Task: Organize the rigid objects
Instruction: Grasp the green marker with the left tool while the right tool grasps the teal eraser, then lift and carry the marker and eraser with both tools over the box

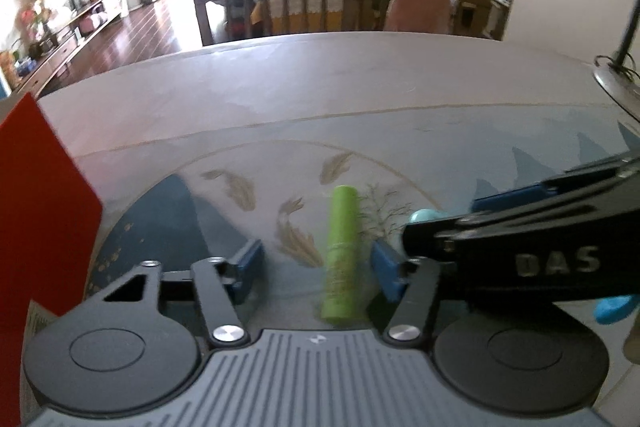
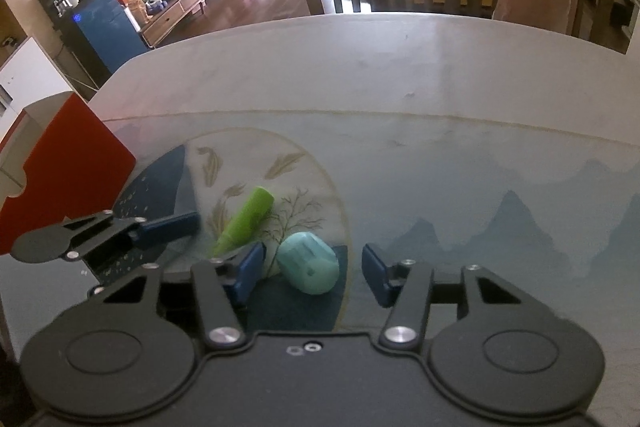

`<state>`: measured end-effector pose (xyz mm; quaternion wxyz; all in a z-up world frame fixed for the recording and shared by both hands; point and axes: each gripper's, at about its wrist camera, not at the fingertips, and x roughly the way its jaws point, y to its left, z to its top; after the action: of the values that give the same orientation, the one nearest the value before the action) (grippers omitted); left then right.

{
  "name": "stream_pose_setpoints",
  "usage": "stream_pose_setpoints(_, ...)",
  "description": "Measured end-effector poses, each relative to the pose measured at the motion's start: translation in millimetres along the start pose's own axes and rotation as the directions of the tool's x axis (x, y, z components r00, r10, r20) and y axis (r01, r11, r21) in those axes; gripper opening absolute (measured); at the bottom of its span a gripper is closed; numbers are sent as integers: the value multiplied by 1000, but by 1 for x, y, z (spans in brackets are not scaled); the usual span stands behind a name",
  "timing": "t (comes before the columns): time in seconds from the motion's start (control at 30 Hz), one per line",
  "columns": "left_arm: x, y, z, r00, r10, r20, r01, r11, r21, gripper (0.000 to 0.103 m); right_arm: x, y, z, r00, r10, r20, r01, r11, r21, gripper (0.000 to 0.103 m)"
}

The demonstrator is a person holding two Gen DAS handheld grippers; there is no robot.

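two grabs lined up at once, side by side on the patterned table mat. left gripper straddling the green cylinder lengthwise, gap on both sides — not yet pinched. right gripper parted around the teal capsule, pads clear. red box waiting at left, likely the drop spot.

Only readable text: "DAS" in pale raised capitals on the black side of the right gripper, seen in the left wrist view. A small pale logo mark sits on the grey ribbed body of the left gripper, too small to read. Right wrist view: nothing legible.
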<state>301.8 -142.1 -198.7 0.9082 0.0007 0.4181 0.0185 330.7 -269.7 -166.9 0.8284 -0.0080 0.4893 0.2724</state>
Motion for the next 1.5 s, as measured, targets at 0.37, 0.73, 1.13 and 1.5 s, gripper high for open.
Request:
stream_pose_setpoints(0.37,-4,0,2,998,-61,-1,61,997,42,19,2,-5,-4,1000,-5,15,4,996,86,34)
stream_pose_setpoints(0.73,-25,12,0,995,-102,-16,101,994,-30,16,-26,-5,-21,999,-17,43,10,989,150,34)
stream_pose_setpoints(1.13,-73,36,-2,986,-168,-16,164,975,-153,16,-80,24,-33,996,-9,94,-4,990,142,34)
stream_pose_setpoints(1.5,-136,61,4,975,-217,50,223,953,-205,16,-121,77,-35,991,-14,135,5,998,66,34)
